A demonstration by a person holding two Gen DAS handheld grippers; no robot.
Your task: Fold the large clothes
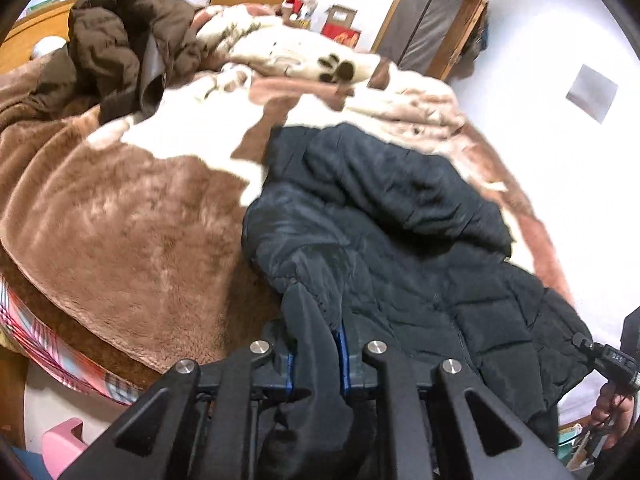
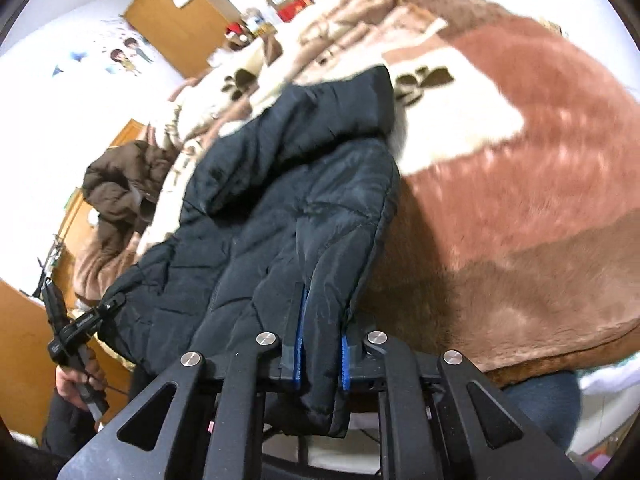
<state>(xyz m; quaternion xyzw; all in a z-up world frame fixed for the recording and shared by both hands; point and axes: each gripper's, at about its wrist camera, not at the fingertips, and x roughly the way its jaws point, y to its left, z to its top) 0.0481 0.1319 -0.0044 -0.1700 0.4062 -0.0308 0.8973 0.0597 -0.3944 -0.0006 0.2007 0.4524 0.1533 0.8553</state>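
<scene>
Two tools grip one dark quilted jacket [image 1: 400, 248] at its near edge, and each is closed down on a bunch of its fabric. The left tool [image 1: 316, 344] pinches a fold of the near-left corner between its blue-padded fingers; the right tool [image 2: 320, 344] clamps the near-right corner the same way. From both tools the jacket stretches away over the bed, so its long axis runs from the held hem toward the hood [image 1: 372, 168] at the far end, which lies on the fleece blanket [image 1: 120, 208]. Neither hand is plainly nearer the jacket, since both hold its near edge side by side. Any fold will probably mean carrying this held edge away toward the hood, and the run of jacket ahead looks free of obstacles. Beyond the jacket and to its left, a brown padded coat [image 1: 120, 36] sits heaped on the blanket, well apart from the jacket. Past the hood, cardboard boxes [image 1: 340, 24] stand near a wooden door frame.
</scene>
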